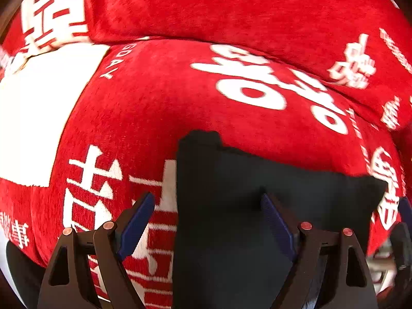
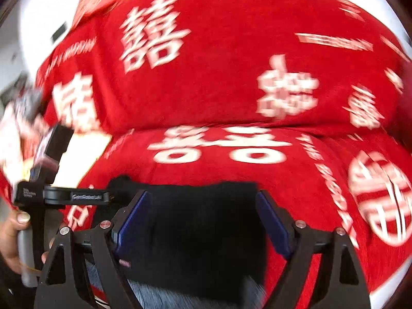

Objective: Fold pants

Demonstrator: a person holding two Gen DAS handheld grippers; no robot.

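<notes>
Black pants [image 1: 270, 180] lie folded into a flat dark block on a red cover with white characters [image 1: 154, 103]. My left gripper [image 1: 207, 222] points steeply down over the block's left edge and is open. Its left finger [image 1: 139, 221] is above the red cover and its right finger [image 1: 276, 224] above the black cloth. In the right wrist view the pants [image 2: 206, 206] fill the gap between the fingers of my right gripper [image 2: 203, 219]. That gripper is open too, with its pads wide apart and clear of the cloth.
The red cover [image 2: 231, 77] spreads over a seat cushion and a bulging back cushion behind it. A hand [image 2: 10, 234] holds the left gripper's handle at the left edge. Grey fuzzy fabric [image 2: 180, 296] shows under the right gripper. White surface [image 2: 38, 13] lies beyond the cover.
</notes>
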